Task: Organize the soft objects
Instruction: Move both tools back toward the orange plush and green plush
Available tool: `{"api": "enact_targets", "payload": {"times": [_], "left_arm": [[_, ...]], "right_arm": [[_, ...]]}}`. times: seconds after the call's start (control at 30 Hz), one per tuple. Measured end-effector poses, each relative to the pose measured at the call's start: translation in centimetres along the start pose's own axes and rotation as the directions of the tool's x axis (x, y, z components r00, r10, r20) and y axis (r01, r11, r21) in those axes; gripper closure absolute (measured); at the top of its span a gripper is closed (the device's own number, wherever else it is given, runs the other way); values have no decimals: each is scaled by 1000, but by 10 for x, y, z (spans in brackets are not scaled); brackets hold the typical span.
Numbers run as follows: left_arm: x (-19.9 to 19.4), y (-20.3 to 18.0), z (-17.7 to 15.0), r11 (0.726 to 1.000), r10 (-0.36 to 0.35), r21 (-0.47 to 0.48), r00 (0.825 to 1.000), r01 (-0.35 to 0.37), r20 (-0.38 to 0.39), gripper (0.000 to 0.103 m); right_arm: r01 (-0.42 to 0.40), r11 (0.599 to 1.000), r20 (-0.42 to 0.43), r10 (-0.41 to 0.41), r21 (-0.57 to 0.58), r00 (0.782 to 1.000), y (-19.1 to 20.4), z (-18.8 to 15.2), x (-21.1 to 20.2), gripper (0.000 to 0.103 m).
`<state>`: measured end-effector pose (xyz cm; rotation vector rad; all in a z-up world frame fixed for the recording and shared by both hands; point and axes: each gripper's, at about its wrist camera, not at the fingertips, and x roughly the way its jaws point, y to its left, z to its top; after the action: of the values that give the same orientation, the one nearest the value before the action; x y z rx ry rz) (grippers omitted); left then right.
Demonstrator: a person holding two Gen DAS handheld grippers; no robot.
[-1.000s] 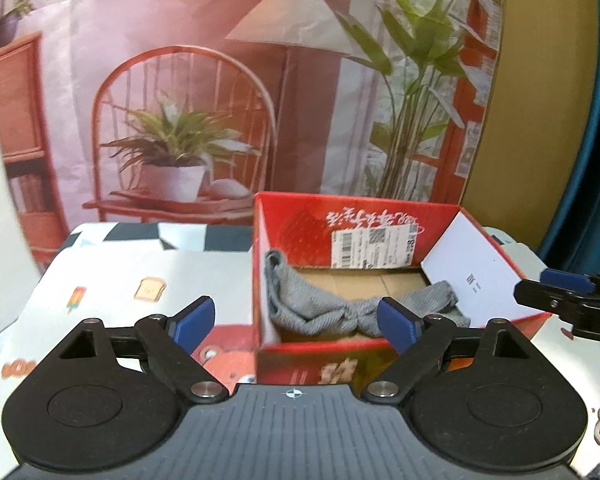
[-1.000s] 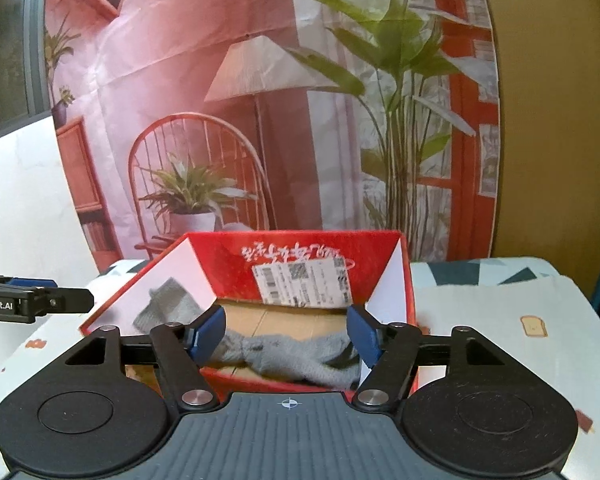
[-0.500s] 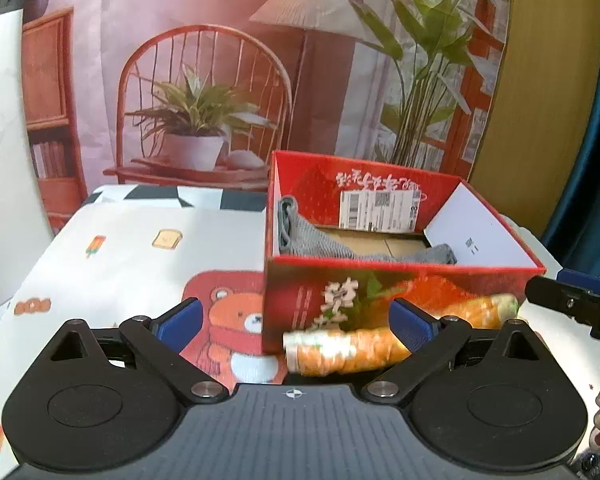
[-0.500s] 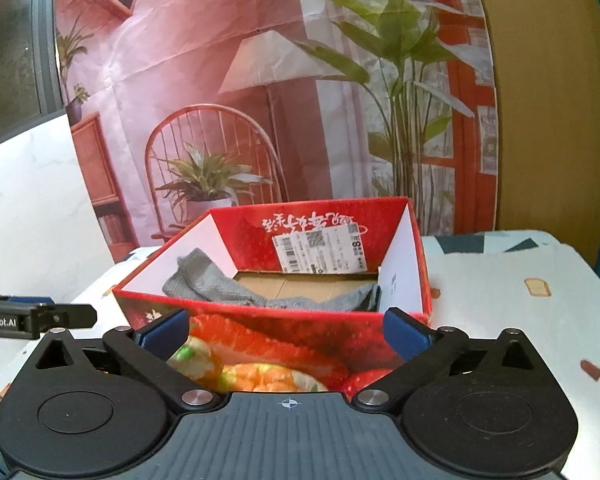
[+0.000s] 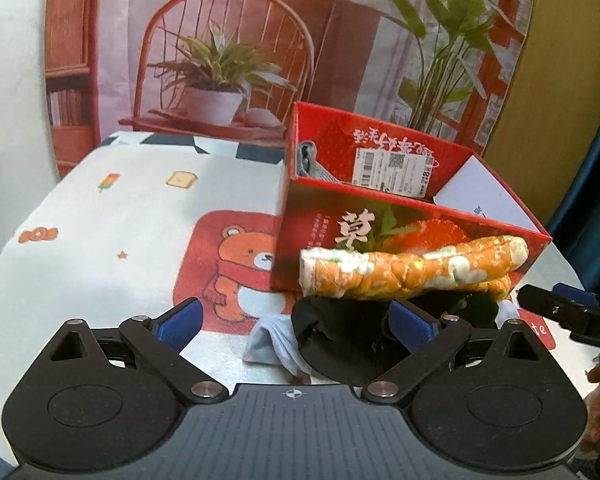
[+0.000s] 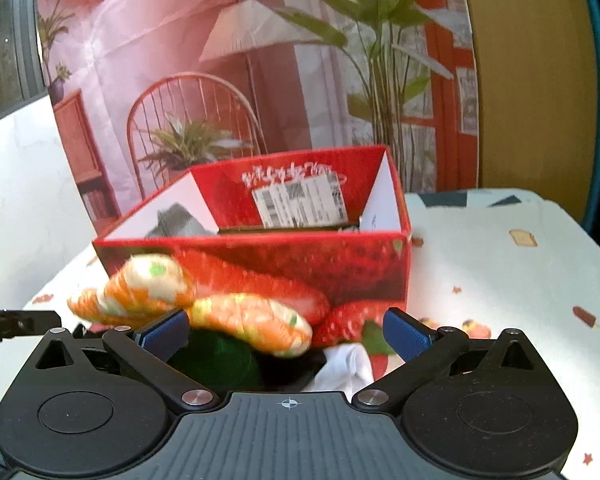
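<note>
A red strawberry-print box (image 5: pixel 404 236) (image 6: pixel 260 256) stands on the table with a grey cloth (image 5: pixel 312 164) (image 6: pixel 176 220) inside it. In front of the box lies a pile of soft things: a rolled orange and white cloth (image 5: pixel 412 268) (image 6: pixel 244 316) on top, a black cloth (image 5: pixel 340 340) (image 6: pixel 216 360) under it, and a white cloth (image 5: pixel 272 344) (image 6: pixel 348 364) beside it. My left gripper (image 5: pixel 296 320) is open and empty, just short of the pile. My right gripper (image 6: pixel 286 330) is open and empty, with the pile between its fingers.
The table has a white cloth cover (image 5: pixel 120 220) printed with a bear (image 5: pixel 240 272) and small snacks. A printed backdrop of a chair, plants and a lamp (image 5: pixel 228 60) hangs behind the table. The right gripper's tip (image 5: pixel 568 308) shows at the left view's right edge.
Both grippers have pulled back from over the box and dropped lower, toward the near side. The grey cloth stays in the box. The pile in front of the box has come into view.
</note>
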<state>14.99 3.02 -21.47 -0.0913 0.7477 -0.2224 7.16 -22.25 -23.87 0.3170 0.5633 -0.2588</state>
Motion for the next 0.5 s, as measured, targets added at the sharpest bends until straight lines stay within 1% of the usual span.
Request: {"api": "enact_targets", "payload": {"times": [0.17, 0.27, 0.4, 0.43, 0.5], "left_arm": [[5, -6, -7, 1000, -28, 8, 999, 28, -19, 3], [4, -7, -8, 999, -40, 10, 999, 40, -6, 4], [4, -3, -5, 1000, -31, 3, 999, 31, 10, 6], [5, -3, -5, 1000, -30, 0, 1000, 30, 8, 7], [9, -4, -4, 1000, -28, 11, 1000, 28, 3, 11]], "right_arm": [[-13, 1000, -18, 12, -26, 1000, 6, -6, 4, 1], [-21, 999, -24, 20, -38, 1000, 8, -8, 5, 2], [-14, 999, -19, 13, -43, 1000, 8, -7, 5, 5], [-12, 999, -18, 11, -42, 1000, 7, -7, 6, 7], [-13, 999, -18, 13, -37, 1000, 5, -6, 7, 14]]}}
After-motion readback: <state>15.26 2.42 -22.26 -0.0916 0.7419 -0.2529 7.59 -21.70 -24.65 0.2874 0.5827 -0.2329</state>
